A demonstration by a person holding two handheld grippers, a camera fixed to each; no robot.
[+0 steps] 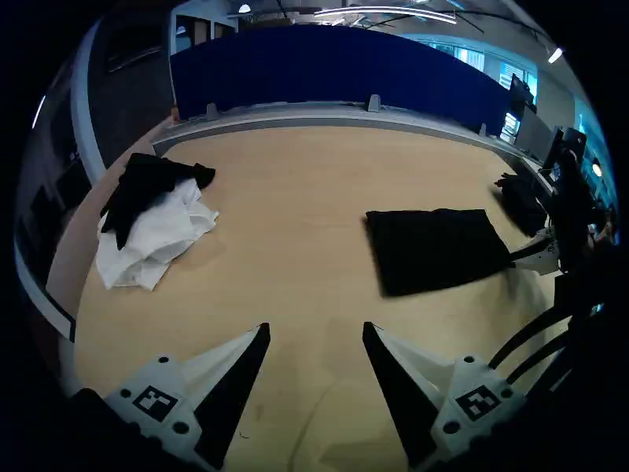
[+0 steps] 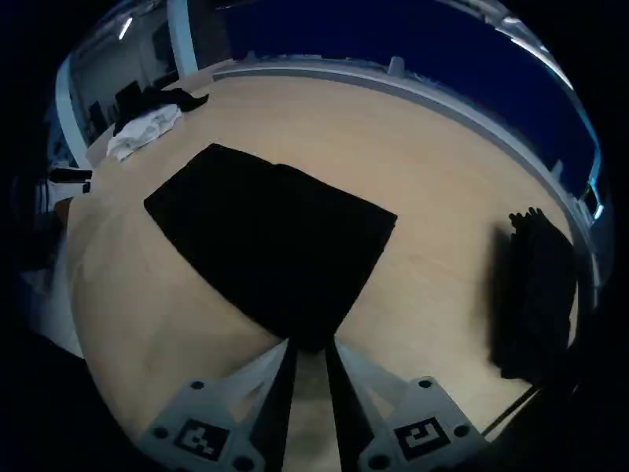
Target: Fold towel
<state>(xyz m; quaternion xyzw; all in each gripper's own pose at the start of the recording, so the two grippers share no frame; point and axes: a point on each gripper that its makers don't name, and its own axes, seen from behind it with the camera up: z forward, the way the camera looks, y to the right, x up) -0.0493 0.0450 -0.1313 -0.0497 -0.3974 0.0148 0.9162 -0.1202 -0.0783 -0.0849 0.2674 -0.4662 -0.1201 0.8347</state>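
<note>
A black towel (image 1: 436,248) lies folded flat on the wooden table (image 1: 314,181), right of centre. In the right gripper view the black towel (image 2: 275,236) spreads out ahead, and its near corner runs down between the fingers. My right gripper (image 2: 310,350) is shut on that corner, low over the table. The same right gripper (image 1: 542,252) appears at the towel's right edge in the left gripper view. My left gripper (image 1: 314,334) hangs open over bare table near the front edge, well left of the towel, holding nothing.
A heap of white and black cloths (image 1: 153,224) lies at the table's left, also seen as the heap (image 2: 149,118) far off. A stack of dark folded cloths (image 2: 538,299) sits to the right. A blue partition (image 1: 338,67) bounds the back edge.
</note>
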